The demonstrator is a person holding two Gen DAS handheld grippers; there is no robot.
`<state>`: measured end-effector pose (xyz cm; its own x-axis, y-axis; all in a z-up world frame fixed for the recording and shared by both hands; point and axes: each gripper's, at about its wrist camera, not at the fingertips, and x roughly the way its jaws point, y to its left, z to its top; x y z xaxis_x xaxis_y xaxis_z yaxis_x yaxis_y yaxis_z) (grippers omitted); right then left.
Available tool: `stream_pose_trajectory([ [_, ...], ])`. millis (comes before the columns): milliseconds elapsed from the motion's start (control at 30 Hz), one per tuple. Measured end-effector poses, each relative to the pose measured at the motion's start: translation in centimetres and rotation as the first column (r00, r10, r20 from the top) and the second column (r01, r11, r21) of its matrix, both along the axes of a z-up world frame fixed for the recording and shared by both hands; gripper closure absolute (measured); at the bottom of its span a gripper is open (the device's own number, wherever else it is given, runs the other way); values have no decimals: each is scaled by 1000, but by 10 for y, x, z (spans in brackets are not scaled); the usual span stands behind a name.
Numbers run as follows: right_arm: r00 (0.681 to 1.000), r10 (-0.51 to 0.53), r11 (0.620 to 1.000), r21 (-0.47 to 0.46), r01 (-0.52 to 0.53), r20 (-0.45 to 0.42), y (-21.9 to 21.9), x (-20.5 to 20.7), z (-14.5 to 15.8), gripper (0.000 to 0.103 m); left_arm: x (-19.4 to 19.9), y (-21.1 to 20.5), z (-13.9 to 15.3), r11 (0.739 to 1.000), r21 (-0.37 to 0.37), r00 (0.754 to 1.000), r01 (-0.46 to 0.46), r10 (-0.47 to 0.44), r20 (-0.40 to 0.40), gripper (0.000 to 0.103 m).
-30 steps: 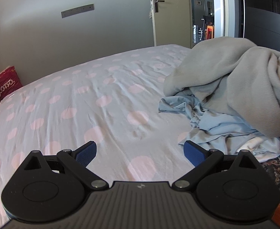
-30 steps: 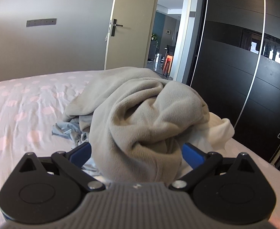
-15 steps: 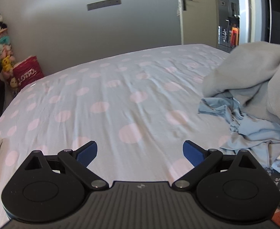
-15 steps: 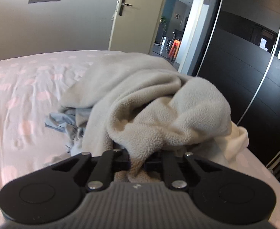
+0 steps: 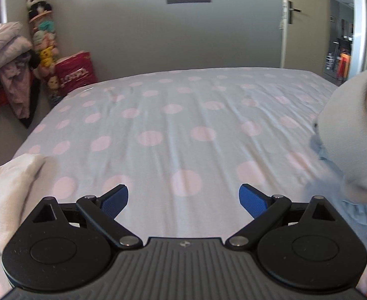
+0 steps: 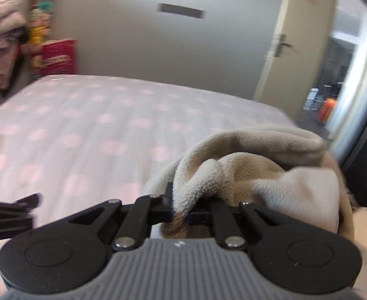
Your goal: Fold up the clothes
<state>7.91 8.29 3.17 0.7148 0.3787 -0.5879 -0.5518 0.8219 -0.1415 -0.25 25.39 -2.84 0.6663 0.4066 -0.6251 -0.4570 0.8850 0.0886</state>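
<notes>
My right gripper (image 6: 181, 212) is shut on a fold of the beige fleece garment (image 6: 263, 170) and holds it bunched and lifted over the bed. The same fleece (image 5: 351, 135) hangs at the right edge of the left wrist view. My left gripper (image 5: 183, 200) is open and empty, low over the polka-dot bed sheet (image 5: 178, 125). A crumpled light blue garment (image 5: 333, 200) lies on the sheet under the fleece. My left gripper also shows at the left edge of the right wrist view (image 6: 5, 212).
A white cloth (image 5: 10, 187) lies on the bed's near left corner. Beyond the bed's left side stand a heap of clothes (image 5: 5, 57), a column of plush toys (image 5: 43, 45) and a red bag (image 5: 75, 72). An open door (image 6: 283, 57) is at the far right.
My right gripper has lifted the fleece off the pile and swung left with it. My left gripper has also swung left, so the clothes pile now sits at its right edge.
</notes>
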Motion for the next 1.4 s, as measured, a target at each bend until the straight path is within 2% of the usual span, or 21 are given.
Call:
stream_pose_trajectory([
  [67,994,101,995,30,-100,-51,25,-16,-7,93,-8,15,-1,1000,9,1000,-30,30,-9,6],
  [167,966,215,975,95,-203,-147,50,-28,-20,94,-18,32,-3,997,3,997,-73,73,-19,6],
  [267,944,207,977,99,-187,-257,58,-25,-43,93,-24,39,-4,996,-4,995,-91,91,-26,6],
  [333,932,209,977,103,-186,-296,59,-27,-56,92,-23,38,-4,996,-2,996,-84,84,-27,6],
  [500,930,221,973,136,-188,-292,36,-37,-48,82,-18,30,0,998,-27,999,-52,52,-9,6],
  [533,927,226,970,160,-185,-299,29,-37,-44,74,-17,27,2,998,-35,999,-43,43,-3,6],
  [567,925,234,965,186,-183,-300,20,-38,-38,58,-16,24,4,999,-42,999,-34,34,2,6],
  [667,957,206,967,192,-167,-204,-2,-46,-18,39,-14,15,9,999,-53,1000,-7,8,15,6],
  [767,985,141,982,137,-126,-104,-25,-47,-4,38,-11,6,15,998,-54,1000,12,-11,27,6],
  [800,989,116,987,126,-104,-96,-34,-43,-5,38,-10,3,16,998,-59,999,28,-26,29,6],
  [933,992,6,994,107,7,-129,-70,-23,-18,38,-7,-11,12,992,-80,995,98,-95,32,6],
  [1067,981,-69,995,64,82,-184,-95,-7,-44,37,2,-30,-6,983,-94,987,157,-158,3,6],
  [1100,978,-80,994,54,92,-193,-97,-4,-51,36,5,-35,-10,980,-97,985,173,-174,-7,6],
  [1167,973,-106,993,33,115,-205,-100,2,-62,27,11,-46,-18,975,-91,979,201,-204,-24,6],
  [1300,969,-110,993,19,117,-221,-99,18,-75,27,23,-61,-30,969,-40,968,245,-247,-46,6],
  [1400,968,-97,995,7,101,-231,-92,32,-84,27,30,-69,-40,952,-36,951,305,-307,-48,6],
])
